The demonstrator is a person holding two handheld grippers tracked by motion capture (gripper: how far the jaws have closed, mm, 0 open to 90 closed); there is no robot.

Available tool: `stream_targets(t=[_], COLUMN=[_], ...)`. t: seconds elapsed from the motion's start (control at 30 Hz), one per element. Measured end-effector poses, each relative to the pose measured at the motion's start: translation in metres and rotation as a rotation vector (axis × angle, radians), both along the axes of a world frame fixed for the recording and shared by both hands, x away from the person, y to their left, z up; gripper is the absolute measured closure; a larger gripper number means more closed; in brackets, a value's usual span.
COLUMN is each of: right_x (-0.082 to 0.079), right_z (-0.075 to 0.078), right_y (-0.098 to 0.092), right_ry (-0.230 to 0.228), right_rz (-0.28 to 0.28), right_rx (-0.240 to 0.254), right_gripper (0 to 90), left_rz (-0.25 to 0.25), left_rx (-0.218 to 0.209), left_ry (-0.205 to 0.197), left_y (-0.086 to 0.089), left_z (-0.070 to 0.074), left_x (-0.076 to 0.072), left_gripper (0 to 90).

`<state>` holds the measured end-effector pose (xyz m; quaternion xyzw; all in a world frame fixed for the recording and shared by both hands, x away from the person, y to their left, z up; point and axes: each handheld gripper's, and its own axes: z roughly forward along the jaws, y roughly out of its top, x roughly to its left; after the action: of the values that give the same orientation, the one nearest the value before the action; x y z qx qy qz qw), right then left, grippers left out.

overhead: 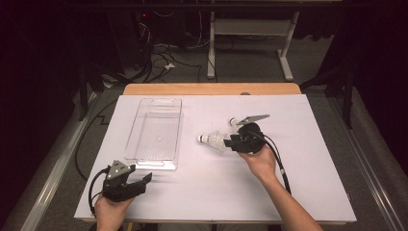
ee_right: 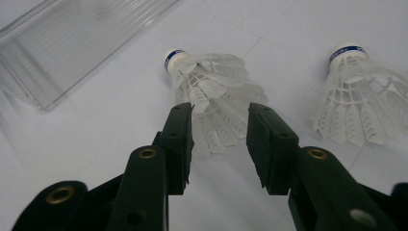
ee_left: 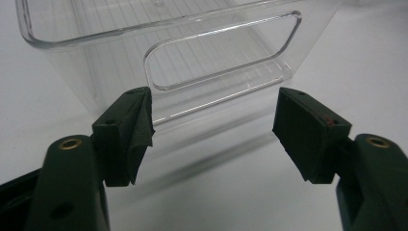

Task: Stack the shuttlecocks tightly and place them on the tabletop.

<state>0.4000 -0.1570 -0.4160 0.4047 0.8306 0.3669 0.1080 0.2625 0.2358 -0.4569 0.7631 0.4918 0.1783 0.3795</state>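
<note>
A white shuttlecock [overhead: 211,140] with a blue-banded cork lies on its side at the table's middle, cork toward the left. My right gripper [overhead: 230,143] comes at it from the right. In the right gripper view both pads press the wide end of the shuttlecock's [ee_right: 211,91] skirt, so the right gripper [ee_right: 219,115] is shut on it. A second shuttlecock [ee_right: 356,96] lies just beside it, and its cork [overhead: 233,120] peeks out behind the gripper in the high view. My left gripper [overhead: 144,180] rests open at the near left, holding nothing; its jaws [ee_left: 214,130] face the near end of the clear bin [ee_left: 221,53].
The clear plastic bin [overhead: 154,130] stands lengthwise left of centre on the white table sheet [overhead: 308,159], with a handle slot in its near wall. Its corner [ee_right: 57,57] lies left of the held shuttlecock. Beyond the table's wooden far edge are cables and a desk frame.
</note>
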Motion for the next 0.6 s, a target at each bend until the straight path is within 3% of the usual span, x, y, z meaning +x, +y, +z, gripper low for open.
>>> stream_targets(t=[0.6], right_x=[-0.003], right_z=[0.004], right_y=[-0.022], right_ry=[-0.019], right_rz=[-0.051], right_rx=[-0.001], right_gripper=[60.9], left_rz=[0.009], left_rx=[0.003], left_ry=[-0.006], left_y=[0.002], left_z=[0.001], left_x=[0.000], left_gripper=[31.0])
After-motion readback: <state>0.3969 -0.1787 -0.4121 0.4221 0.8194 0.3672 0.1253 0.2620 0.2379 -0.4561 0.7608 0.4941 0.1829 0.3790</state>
